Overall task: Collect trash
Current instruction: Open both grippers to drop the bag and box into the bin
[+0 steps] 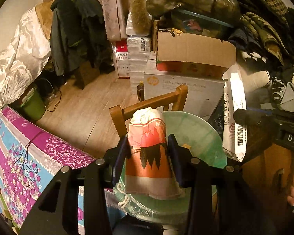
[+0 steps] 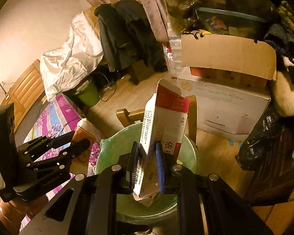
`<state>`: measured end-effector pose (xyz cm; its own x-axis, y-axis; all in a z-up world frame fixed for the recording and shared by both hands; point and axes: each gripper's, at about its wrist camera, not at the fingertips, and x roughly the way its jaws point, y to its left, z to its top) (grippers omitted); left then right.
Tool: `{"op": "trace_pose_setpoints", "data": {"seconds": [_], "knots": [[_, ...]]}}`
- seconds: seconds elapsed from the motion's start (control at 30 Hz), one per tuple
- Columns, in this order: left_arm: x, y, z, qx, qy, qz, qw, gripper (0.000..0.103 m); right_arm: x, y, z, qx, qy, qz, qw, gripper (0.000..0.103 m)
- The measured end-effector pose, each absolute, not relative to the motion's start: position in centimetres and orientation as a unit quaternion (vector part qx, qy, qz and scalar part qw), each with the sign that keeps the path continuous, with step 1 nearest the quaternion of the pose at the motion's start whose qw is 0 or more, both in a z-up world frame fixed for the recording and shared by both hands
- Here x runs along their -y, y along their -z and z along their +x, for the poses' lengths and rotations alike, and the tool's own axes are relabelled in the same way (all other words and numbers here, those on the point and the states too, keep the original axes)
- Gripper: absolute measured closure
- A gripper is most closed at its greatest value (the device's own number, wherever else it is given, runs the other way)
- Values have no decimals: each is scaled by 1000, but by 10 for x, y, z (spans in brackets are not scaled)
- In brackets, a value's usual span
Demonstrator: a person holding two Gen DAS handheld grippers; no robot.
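Observation:
My left gripper (image 1: 150,152) is shut on a red and orange paper cup (image 1: 150,156), held upside down above the trash bin (image 1: 205,137) lined with a pale green bag. My right gripper (image 2: 148,166) is shut on a white and red carton box (image 2: 162,125), held upright over the same bin (image 2: 111,146). In the left wrist view the box (image 1: 235,113) and right gripper (image 1: 264,121) show at the right. In the right wrist view the left gripper (image 2: 76,141) with the cup (image 2: 82,131) shows at the left.
A wooden chair (image 1: 147,103) stands just behind the bin. A table with a purple floral cloth (image 1: 29,156) is at the left. Stacked cardboard boxes (image 1: 194,58), a dark bottle (image 1: 140,91), a green bucket (image 1: 32,105), a black bag (image 2: 268,143) and clothes crowd the back and right.

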<state>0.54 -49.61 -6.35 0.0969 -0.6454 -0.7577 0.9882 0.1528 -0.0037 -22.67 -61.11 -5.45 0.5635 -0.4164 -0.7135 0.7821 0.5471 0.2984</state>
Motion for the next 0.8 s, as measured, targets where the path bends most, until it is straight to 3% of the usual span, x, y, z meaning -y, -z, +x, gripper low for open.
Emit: {"op": "trace_pose_setpoints", "data": {"seconds": [0.57,0.63,0.67,0.7,0.8], "knots": [[497,68,0,-315,594,275,687,60,611,59,-218,-300,349,310,832,83],[496,69,-1,-317,601,273,681,52,612,61,-218,-299,352,310,831,77],[498,71,-1,-322,600,272,680,43,613,62,-219,-299,357,313,828,69],[499,72,0,-328,599,270,678,35,614,63,-220,-295,359,316,827,68],[497,73,5,-341,604,254,674,35,616,63,-224,-288,363,322,826,68]]}}
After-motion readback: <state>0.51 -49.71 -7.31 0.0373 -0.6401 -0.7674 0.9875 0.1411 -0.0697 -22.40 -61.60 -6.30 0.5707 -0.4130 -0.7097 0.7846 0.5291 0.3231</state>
